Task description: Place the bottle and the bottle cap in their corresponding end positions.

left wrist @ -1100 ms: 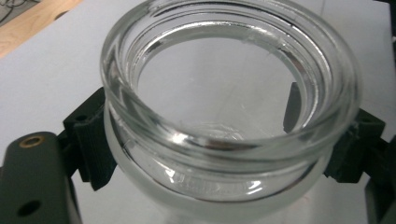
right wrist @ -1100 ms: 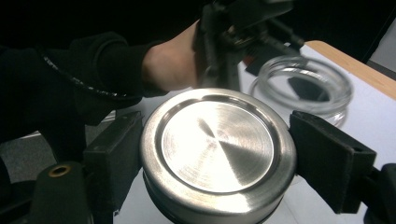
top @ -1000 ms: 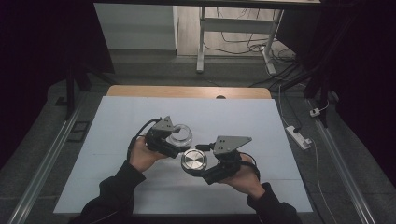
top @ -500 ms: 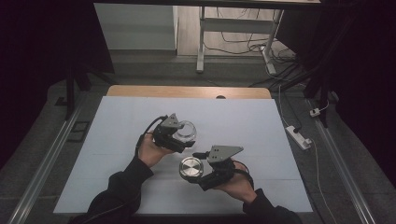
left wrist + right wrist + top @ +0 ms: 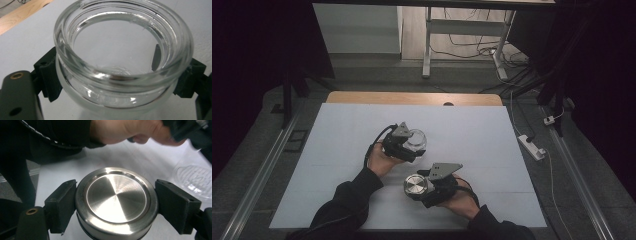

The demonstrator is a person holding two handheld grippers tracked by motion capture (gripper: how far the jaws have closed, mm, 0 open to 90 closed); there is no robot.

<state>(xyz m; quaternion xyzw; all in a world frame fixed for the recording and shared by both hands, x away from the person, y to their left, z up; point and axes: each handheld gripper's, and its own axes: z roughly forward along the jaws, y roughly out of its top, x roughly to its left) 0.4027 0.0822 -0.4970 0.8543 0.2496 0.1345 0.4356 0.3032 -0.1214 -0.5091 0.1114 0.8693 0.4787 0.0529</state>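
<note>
in the high view, one glass jar (image 5: 416, 140) is sitting in the left tool (image 5: 404, 144) near the middle of the white table (image 5: 337, 150), and one round steel lid (image 5: 415, 186) is sitting in the right tool (image 5: 428, 189), nearer the person's edge. the two are apart, lid below and slightly right of the jar. each hand is carrying its own half, which looks like work on a jar and its cap, the parts being kept separate for now. whether jar or lid is touching the table cannot be told from here.

in the left gripper view, the left tool is clenching the jar just under its thick rim (image 5: 120, 75), one black pad (image 5: 50, 75) pressing each side. the mouth is open and facing the camera, tilted, and the jar is looking empty. gripping below the rim is likely giving the jaws a ledge, so the smooth glass is not slipping.

in the right gripper view, the right tool is grasping the lid (image 5: 116, 198) across its width, flat brushed face toward the camera, pads on opposite edges. that hold is leaving the top free and keeping the lid level. the person's other hand (image 5: 125, 131) and the jar's clear base (image 5: 193, 178) are showing beyond it.
</note>
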